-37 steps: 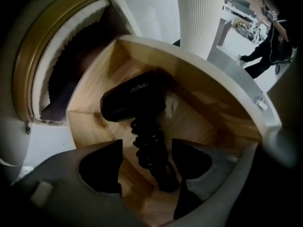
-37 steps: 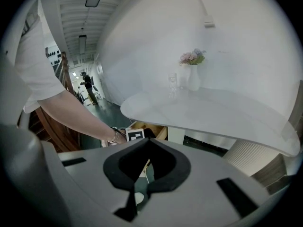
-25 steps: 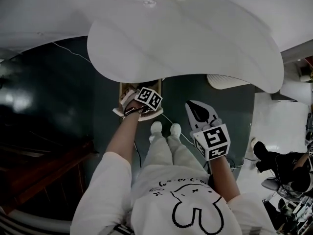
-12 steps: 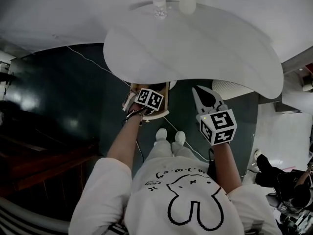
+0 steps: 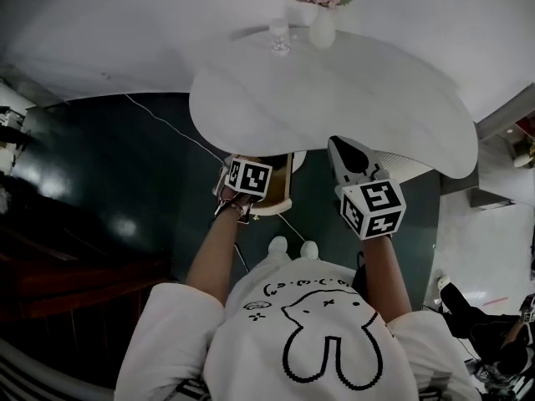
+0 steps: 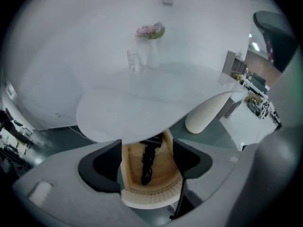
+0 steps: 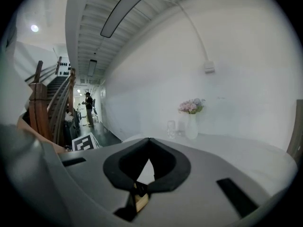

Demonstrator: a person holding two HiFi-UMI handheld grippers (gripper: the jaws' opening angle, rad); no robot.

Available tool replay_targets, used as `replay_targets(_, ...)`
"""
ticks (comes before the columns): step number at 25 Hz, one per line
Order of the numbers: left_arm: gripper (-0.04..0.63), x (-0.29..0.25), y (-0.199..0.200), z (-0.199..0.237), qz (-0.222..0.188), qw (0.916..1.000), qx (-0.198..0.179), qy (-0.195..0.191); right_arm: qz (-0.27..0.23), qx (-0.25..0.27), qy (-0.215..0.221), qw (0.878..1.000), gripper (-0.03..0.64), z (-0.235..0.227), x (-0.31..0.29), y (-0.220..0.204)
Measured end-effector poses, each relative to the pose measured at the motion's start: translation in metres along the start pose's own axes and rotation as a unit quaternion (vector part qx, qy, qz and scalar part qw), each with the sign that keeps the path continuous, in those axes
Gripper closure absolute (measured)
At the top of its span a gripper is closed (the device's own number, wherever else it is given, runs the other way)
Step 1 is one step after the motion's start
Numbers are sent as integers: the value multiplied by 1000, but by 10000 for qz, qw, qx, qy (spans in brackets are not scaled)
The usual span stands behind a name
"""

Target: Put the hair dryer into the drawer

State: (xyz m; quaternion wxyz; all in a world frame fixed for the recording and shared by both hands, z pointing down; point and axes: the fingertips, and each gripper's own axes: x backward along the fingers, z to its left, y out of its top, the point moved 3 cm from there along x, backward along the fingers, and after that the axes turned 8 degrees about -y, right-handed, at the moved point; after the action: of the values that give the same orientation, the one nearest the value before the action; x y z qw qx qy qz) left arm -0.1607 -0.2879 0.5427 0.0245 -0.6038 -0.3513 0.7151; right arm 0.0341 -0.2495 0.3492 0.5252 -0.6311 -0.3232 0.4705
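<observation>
1. The left hand-held gripper (image 6: 146, 143) was spread wide, one jaw on each side of the open drawer (image 6: 149, 198) under the tabletop (image 6: 142, 103). I could not tell whether either jaw touched the drawer. The dryer (image 6: 147, 162) lay inside it, a black shape along the wooden floor.
2. The drawer was not yet shut. A push through one jaw alone would probably skew it and jam it. The dryer's far end sat right under the tabletop's edge, so any part standing proud could catch there.
3. A hard shove might jolt the tabletop and rock the glass (image 6: 134, 60) and the vase (image 6: 152, 51) at its far side.
4. The right hand-held gripper (image 7: 149, 140) was pressed together on nothing, raised near the tabletop's rim. A careless swing could knock that rim.
5. Only the left gripper view showed the dryer inside the drawer. In the head view the cube (image 5: 249, 178) covered most of the drawer. The right gripper view showed none of the drawer, but it alone showed that its own tips met.
</observation>
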Motion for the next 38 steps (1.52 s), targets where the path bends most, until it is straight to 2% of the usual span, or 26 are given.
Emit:
replay_targets(6,273,51,53,-9,-1087,9935,-311,-142,-461,126,-107,9988,615,-7,7,37)
replay_targets(9,273,82,80,-17,-1753,9834,-367,-277,-689,16,-132,9975,615,-12,10,55)
replay_targets(12,273,118,101,-19,-2391,9698,-164,-444,-901,59,-170,9958,615,-14,14,72)
replay_targets(14,273,141,115,-19,-2802,9585,-126,-519,-1032,123,-187,9944,615,-14,15,82)
replay_targets(17,273,174,138,-18,-3391,9392,-349,-414,-1196,239,-244,9922,615,-16,16,95)
replay_targets(20,273,208,155,-16,-3974,9165,-386,-258,-1360,275,-267,9900,615,-18,18,107)
replay_targets(25,275,258,173,-16,-4782,8756,-486,-490,-1679,554,-349,9836,615,-20,28,133)
replay_targets(28,286,287,179,-13,-5107,8573,-617,-195,-1918,743,-425,9777,615,-21,37,150)
replay_targets(29,316,295,180,-11,-5194,8520,-652,-20,-1998,791,-451,9756,615,-21,41,156)
replay_targets(31,420,312,182,-7,-5369,8402,-697,309,-2144,857,-485,9718,615,-22,46,165)
replay_targets(35,540,338,185,-4,-5659,8167,-850,737,-2354,910,-507,9663,615,-24,52,180)
replay_targets(38,577,349,187,-8,-5729,8061,-1082,1012,-2464,947,-570,9628,615,-27,55,186)
